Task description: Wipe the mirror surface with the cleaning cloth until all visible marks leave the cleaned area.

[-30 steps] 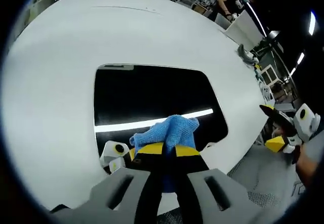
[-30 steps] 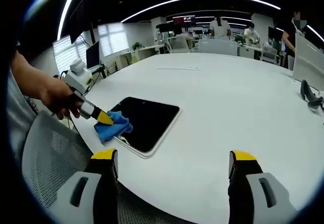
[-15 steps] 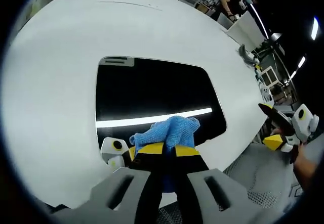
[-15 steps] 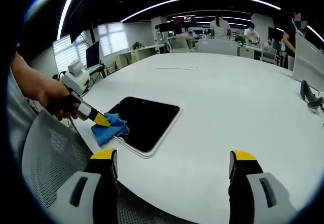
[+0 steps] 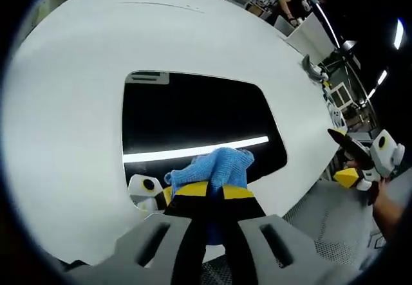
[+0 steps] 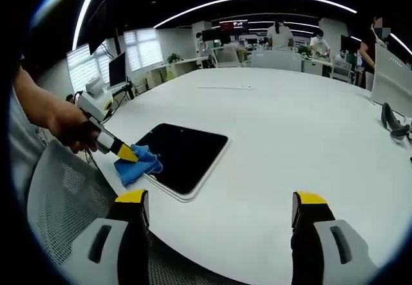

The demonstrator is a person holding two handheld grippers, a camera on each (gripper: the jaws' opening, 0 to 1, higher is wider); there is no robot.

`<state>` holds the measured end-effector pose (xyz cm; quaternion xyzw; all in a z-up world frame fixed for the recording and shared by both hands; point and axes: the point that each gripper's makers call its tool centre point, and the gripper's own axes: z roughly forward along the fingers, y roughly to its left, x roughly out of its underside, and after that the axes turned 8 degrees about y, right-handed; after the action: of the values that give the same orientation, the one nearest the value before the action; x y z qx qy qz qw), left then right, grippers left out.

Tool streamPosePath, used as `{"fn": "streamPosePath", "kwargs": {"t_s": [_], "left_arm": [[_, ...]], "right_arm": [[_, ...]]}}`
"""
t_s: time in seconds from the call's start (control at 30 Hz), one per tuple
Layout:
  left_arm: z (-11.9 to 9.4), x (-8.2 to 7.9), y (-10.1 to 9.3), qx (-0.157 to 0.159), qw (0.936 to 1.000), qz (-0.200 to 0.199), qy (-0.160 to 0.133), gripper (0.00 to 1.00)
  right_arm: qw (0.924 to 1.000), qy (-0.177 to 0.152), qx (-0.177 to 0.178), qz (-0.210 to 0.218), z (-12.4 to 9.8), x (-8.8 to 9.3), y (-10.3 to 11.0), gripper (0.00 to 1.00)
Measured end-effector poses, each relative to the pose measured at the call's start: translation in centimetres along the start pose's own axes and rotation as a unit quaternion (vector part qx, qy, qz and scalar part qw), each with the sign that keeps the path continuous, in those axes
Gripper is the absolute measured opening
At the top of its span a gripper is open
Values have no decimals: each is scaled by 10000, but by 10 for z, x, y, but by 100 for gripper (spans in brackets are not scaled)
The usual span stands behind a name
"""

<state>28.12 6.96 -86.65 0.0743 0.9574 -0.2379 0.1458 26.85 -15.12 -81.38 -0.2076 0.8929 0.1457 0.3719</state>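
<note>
A dark, rounded-corner mirror lies flat on the white table and reflects a ceiling light strip. My left gripper is shut on a crumpled blue cloth, which rests on the mirror's near edge. In the right gripper view the same mirror lies left of centre, the blue cloth sits at its near left corner, and the left gripper is held there by a hand. My right gripper stands open above the table's front edge, nothing between its jaws.
A grey mesh chair stands at the table's near left. A dark object lies at the table's far right. Desks, monitors and people fill the background. Wide bare tabletop spreads right of the mirror.
The left gripper with the cloth has slid slightly back toward the mirror's near left corner. The right gripper has stayed put.
</note>
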Motion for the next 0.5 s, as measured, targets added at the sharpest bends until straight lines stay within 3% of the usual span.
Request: {"fn": "streamPosePath", "kwargs": {"t_s": [0.13, 0.23, 0.5], "left_arm": [[-6, 3, 8, -23, 10000, 51, 50, 3], [-10, 3, 15, -100, 9992, 346, 158, 3], [-15, 2, 28, -123, 9996, 148, 197, 4]], "right_arm": [[10000, -5, -1, 5, 0, 0, 0, 91], [10000, -10, -4, -7, -1, -1, 1, 91], [10000, -13, -10, -8, 0, -1, 1, 91]]}}
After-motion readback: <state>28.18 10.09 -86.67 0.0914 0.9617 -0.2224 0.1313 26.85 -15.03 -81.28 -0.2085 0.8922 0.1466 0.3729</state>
